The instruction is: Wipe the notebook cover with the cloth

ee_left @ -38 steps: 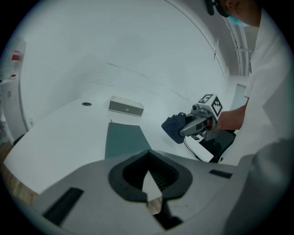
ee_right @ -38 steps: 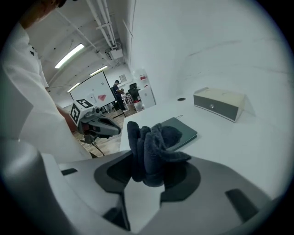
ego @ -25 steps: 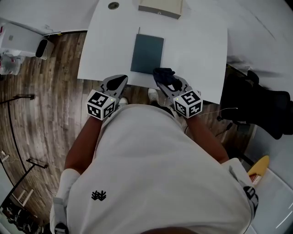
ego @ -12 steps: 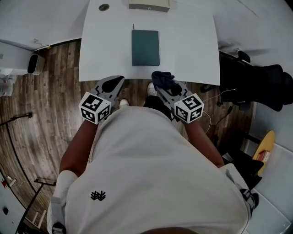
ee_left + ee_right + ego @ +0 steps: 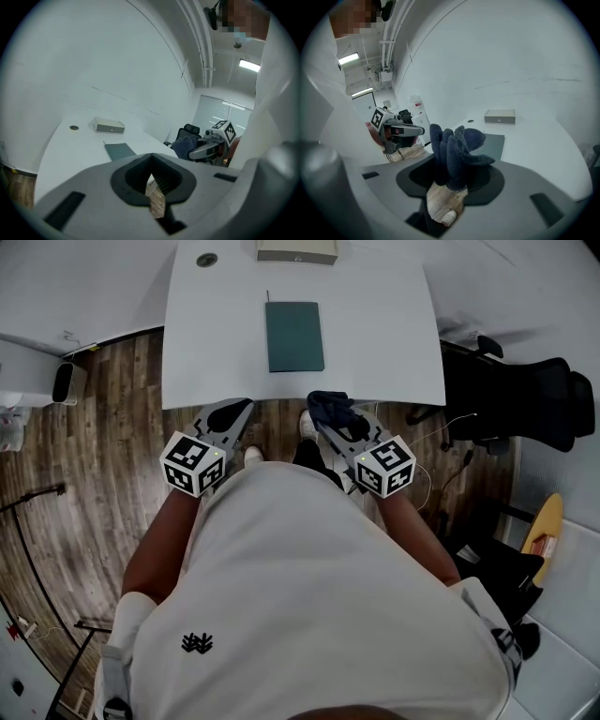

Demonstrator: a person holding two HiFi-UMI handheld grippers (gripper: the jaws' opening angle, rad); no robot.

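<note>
A dark teal notebook (image 5: 293,336) lies shut on the white table (image 5: 384,352), toward the far side. My right gripper (image 5: 330,412) hovers at the table's near edge, shut on a bunched dark blue cloth (image 5: 333,405). In the right gripper view the cloth (image 5: 457,150) sticks up from the jaws, with the notebook (image 5: 493,143) beyond it. My left gripper (image 5: 236,414) is level with it to the left, just off the table's near edge, shut with nothing in it. In the left gripper view the notebook (image 5: 120,151) lies ahead, and the right gripper (image 5: 191,152) is off to the right.
A flat beige box (image 5: 297,251) stands at the table's far edge behind the notebook. A round cable grommet (image 5: 207,259) is at the far left corner. A black office chair (image 5: 525,404) stands right of the table. Wood floor (image 5: 94,427) lies on the left.
The table and notebook have slid farther from me in the head view. Both grippers have stayed at the near edge, with the cloth still held in the right one.
</note>
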